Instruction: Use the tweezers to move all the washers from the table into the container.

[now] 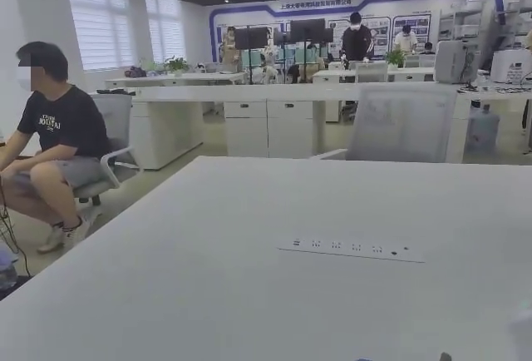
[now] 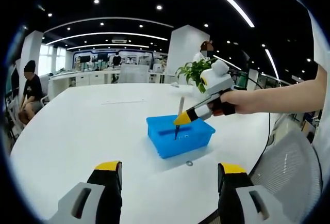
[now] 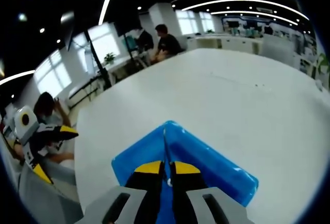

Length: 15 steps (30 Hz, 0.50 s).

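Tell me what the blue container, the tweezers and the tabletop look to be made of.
Blue container: likely plastic; even saturated colour, glossy glare along its rim.
Tweezers: probably metal; thin, grey, straight, though too small to be sure.
Tabletop: smooth white matte surface, perhaps laminate; soft reflections, no grain.

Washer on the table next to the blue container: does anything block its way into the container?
Nothing visible does. The small metal washer lies on the bare white table beside the open blue plastic container; only its low wall lies between.
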### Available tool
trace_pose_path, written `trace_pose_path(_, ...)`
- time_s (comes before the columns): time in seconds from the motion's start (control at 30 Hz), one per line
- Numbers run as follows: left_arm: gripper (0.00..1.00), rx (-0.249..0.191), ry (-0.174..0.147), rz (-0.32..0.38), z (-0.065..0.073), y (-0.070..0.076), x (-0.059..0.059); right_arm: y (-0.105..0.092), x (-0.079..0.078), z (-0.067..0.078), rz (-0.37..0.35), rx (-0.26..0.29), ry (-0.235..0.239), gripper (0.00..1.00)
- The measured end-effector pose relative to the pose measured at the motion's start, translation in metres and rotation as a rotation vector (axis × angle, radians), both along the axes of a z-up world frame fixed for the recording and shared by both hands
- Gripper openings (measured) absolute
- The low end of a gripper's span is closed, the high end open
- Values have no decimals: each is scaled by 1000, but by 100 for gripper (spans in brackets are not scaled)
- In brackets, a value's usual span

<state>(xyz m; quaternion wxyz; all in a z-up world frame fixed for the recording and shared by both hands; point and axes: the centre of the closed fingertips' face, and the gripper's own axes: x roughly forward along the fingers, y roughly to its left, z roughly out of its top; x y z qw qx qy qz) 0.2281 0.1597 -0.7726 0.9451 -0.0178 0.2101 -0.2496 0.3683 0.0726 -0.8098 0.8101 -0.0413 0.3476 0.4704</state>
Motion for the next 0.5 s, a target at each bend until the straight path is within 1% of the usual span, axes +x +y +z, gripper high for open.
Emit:
trace_pose_path(0.13,77,2,1,-2,-1,0,0,1,-3,-2,8,-7,-14,3)
trace_pose_path(0.3,76,5,2,-5,-1,0,0,2,-5,-1,3,10,-14,4)
trace_pose_path(0.5,76,7,3,-3,-2,0,0,2,-8,7,6,27,-50,4)
